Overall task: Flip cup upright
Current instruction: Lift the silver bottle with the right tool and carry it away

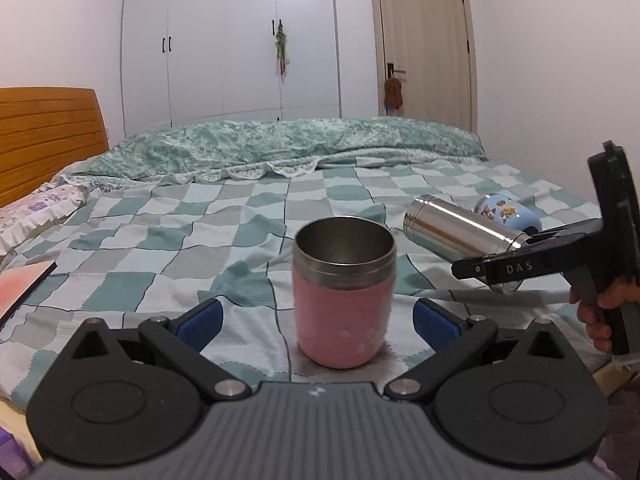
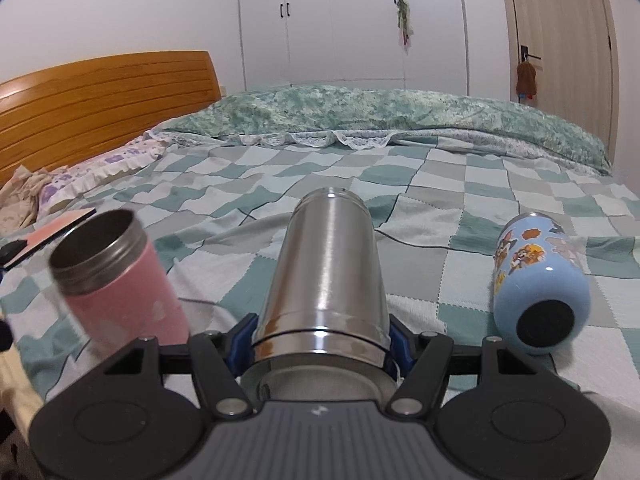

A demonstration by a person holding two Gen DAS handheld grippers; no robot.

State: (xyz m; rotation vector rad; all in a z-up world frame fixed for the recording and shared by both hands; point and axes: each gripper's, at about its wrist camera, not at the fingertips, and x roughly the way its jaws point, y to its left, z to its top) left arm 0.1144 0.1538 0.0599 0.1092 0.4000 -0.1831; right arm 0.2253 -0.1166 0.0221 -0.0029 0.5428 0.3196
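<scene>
Left wrist view first: I've got the pink cup (image 1: 343, 296) standing upright on the checked bedspread (image 1: 160, 240), steel mouth facing up, right between my blue finger pads (image 1: 200, 322), and the left gripper (image 1: 318, 320) is spread wide with clear gaps on both sides of the cup, touching nothing. Off to the right I see my right gripper (image 1: 494, 270) reaching in sideways with the steel cup (image 1: 460, 232) clamped at its open end, the closed base pointing away to the left and raised off the bed. Behind it lies the blue cartoon cup (image 1: 508, 216) on its side. Over on the right wrist camera, the steel cup (image 2: 326, 280) fills the centre, lying lengthwise along the fingers, and the right gripper (image 2: 320, 344) is closed snugly on its rim end, blue pads (image 2: 242, 340) pressed against both flanks. The pink cup (image 2: 116, 276) shows at left, looking tilted in this fisheye and a bit blurred. The blue cartoon cup (image 2: 536, 280) rests on its side at right, dark base toward me, well apart from the steel one. A pinkish book (image 1: 24, 286) sits at the far left edge of the bed.
</scene>
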